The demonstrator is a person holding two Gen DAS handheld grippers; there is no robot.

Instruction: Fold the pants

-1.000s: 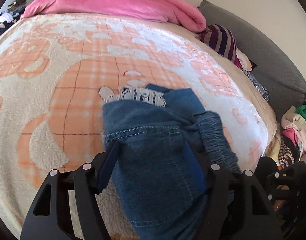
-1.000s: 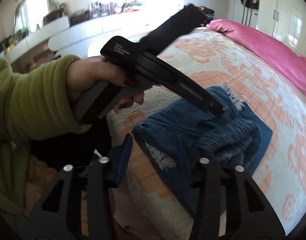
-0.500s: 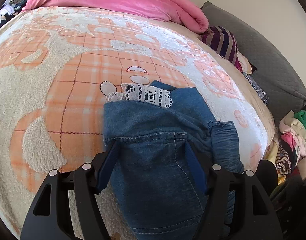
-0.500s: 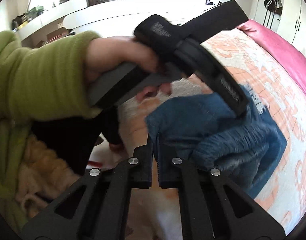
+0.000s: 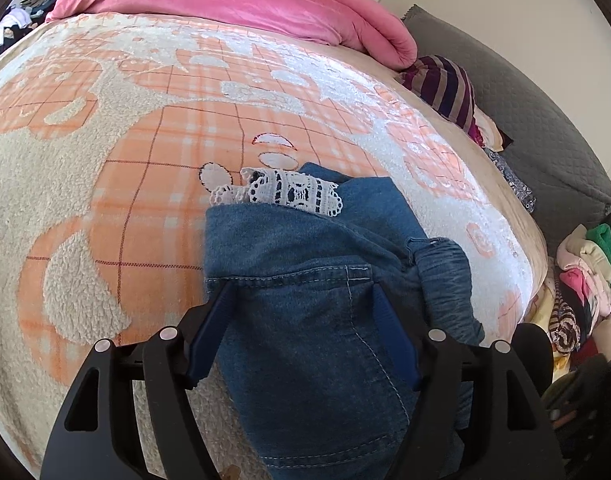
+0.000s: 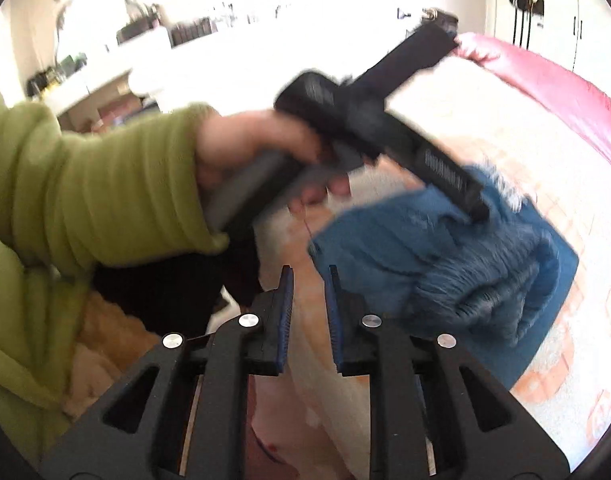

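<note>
Folded blue denim pants lie on the orange-and-cream blanket, white lace trim at their far edge and a gathered waistband on the right. My left gripper hovers over the near part of the pants, its jaws wide and opening; one finger is at the left edge and the other is over the denim. In the blurred right wrist view, the pants sit right of my right gripper. Its jaws are opening from a narrow gap with nothing between them. A hand in a green sleeve holds the left gripper.
A pink duvet lies across the bed's far end. A striped garment rests against grey cushions on the right. Stacked clothes sit beyond the bed's right edge. A cluttered white counter stands behind the person.
The right gripper closed from wide open to shut, then parted slightly, and drew left, off the pants' edge. The left gripper stayed over the pants with its fingers a little wider.
</note>
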